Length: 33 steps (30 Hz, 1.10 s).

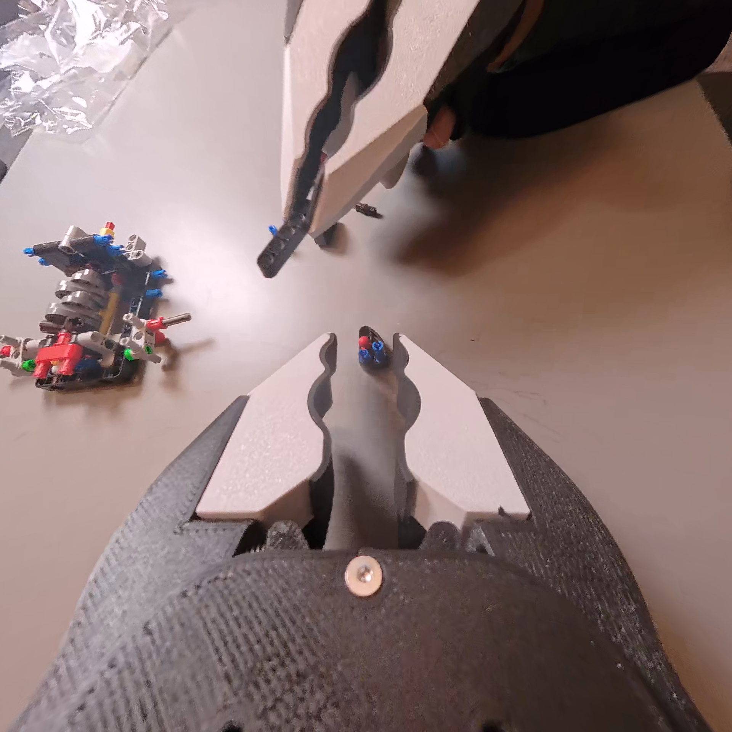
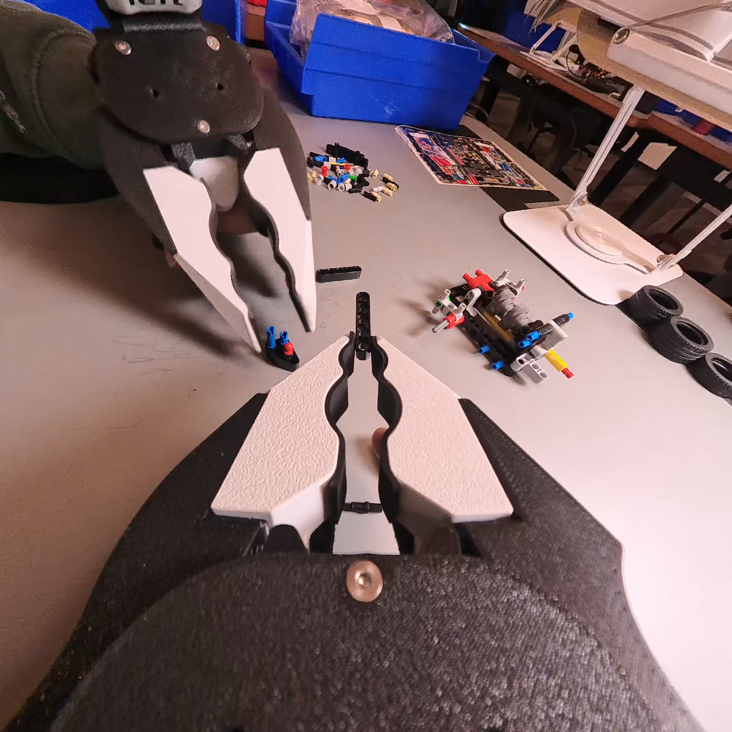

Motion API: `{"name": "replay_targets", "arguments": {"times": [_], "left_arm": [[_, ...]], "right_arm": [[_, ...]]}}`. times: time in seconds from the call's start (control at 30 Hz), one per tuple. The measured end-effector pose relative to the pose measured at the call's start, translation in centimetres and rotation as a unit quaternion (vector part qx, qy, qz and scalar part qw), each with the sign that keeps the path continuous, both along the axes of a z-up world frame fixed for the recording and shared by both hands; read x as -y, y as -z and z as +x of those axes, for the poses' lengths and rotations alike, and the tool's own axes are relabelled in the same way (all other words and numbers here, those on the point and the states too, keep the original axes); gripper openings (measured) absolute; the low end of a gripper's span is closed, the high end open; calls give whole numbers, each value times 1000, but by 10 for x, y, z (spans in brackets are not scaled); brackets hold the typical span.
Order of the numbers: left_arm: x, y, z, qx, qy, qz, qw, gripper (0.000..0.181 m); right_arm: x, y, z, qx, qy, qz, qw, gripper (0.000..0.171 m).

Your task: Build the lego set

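Note:
My left gripper [image 1: 364, 340] is open and low over the table. A small black piece with two blue pins and a red pin [image 1: 370, 350] stands between its fingertips, close to the right finger. In the right wrist view the left gripper [image 2: 282, 336] straddles that piece [image 2: 283, 350]. My right gripper [image 2: 363, 344] is shut on a long black beam with holes [image 2: 362, 317], which sticks out past its tips. In the left wrist view the right gripper [image 1: 305, 222] holds the beam [image 1: 283, 247] tilted down just above the table. The partly built chassis [image 2: 503, 328] lies to the right, also seen in the left wrist view [image 1: 91, 309].
A second black beam [image 2: 338, 274] and a pile of loose parts [image 2: 348, 174] lie farther back. An instruction booklet [image 2: 467, 160], blue bins [image 2: 380, 67], a white lamp base [image 2: 586, 245] and black tyres [image 2: 681, 336] stand at the right. A crumpled plastic bag [image 1: 71, 59] lies beyond the chassis. Spacing between my two grippers at the tips: around 6 centimeters. It is some 35 centimeters from my right tips to the white lamp base [image 2: 586, 245].

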State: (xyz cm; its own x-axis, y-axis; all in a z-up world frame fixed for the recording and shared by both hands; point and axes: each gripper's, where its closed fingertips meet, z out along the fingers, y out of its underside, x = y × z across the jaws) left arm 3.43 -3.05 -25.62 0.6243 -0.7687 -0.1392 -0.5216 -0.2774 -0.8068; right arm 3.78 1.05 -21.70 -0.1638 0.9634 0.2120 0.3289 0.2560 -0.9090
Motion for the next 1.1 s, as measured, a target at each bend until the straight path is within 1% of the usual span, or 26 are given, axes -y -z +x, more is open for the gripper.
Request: {"name": "replay_targets", "arguments": {"times": [0.13, 0.3, 0.4, 0.53, 0.7, 0.8, 1.1], "left_arm": [[-2, -16, -13, 40, -25, 9, 999, 25], [-1, -22, -28, 44, -46, 17, 998, 20], [5, -17, -22, 41, -27, 2, 999, 20], [11, -1, -11, 13, -6, -25, 1000, 23], [7, 10, 1, -17, 6, -32, 999, 24], [5, 14, 4, -28, 12, -33, 999, 14], [17, 14, 10, -32, 91, -30, 995, 14]], "right_arm": [[2, 1, 1, 2, -8, -3, 1000, 5], [17, 10, 2, 26, -46, -5, 999, 4], [24, 16, 3, 41, -61, 9, 997, 5], [26, 19, 3, 51, -68, 8, 996, 4], [25, 21, 4, 57, -67, 10, 996, 5], [25, 21, 4, 58, -68, 12, 996, 5], [35, 18, 8, 55, -96, -4, 994, 4]]}}
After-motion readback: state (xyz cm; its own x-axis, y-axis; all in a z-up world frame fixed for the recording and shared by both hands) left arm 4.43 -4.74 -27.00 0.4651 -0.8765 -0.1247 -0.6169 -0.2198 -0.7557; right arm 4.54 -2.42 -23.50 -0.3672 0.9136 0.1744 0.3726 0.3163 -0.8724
